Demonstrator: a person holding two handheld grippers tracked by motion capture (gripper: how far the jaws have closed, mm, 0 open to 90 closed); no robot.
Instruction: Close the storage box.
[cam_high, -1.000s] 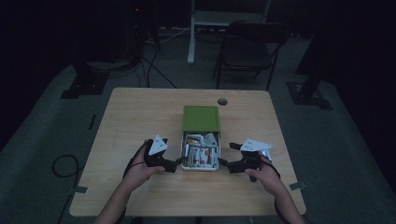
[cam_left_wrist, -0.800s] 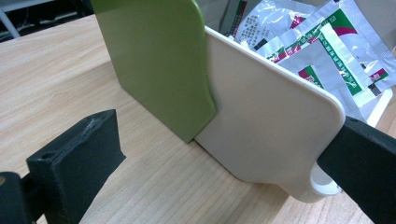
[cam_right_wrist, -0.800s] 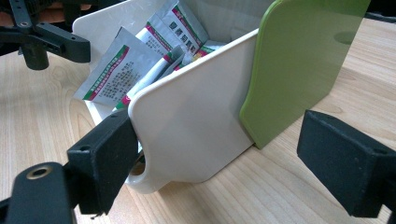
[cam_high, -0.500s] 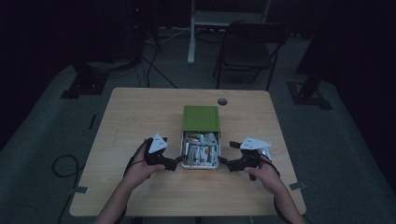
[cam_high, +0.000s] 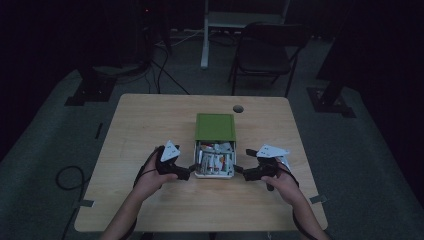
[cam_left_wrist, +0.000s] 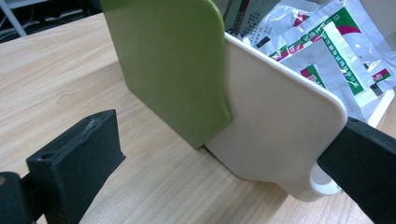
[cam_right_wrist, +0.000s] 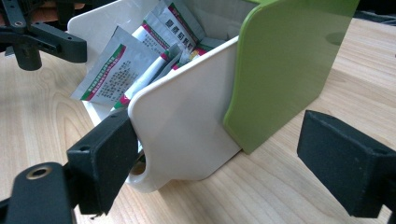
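Since the earlier frame my right gripper has edged closer to the white drawer, mid-desk, half out of its green sleeve. Both grippers, left gripper too, gape open at its front corners; next I judge I must pinch its finger tabs and pull squarely.

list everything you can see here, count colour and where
box: 1, white, near middle of table, between both grippers
lid: 1, green, over the box's far part
sachets: several, silver with green and red print, inside the box
table: 1, light wood, centre
chair: 1, dark, on the floor beyond the table
left gripper: 1, black, at the box's left side, open
right gripper: 1, black, at the box's right side, open
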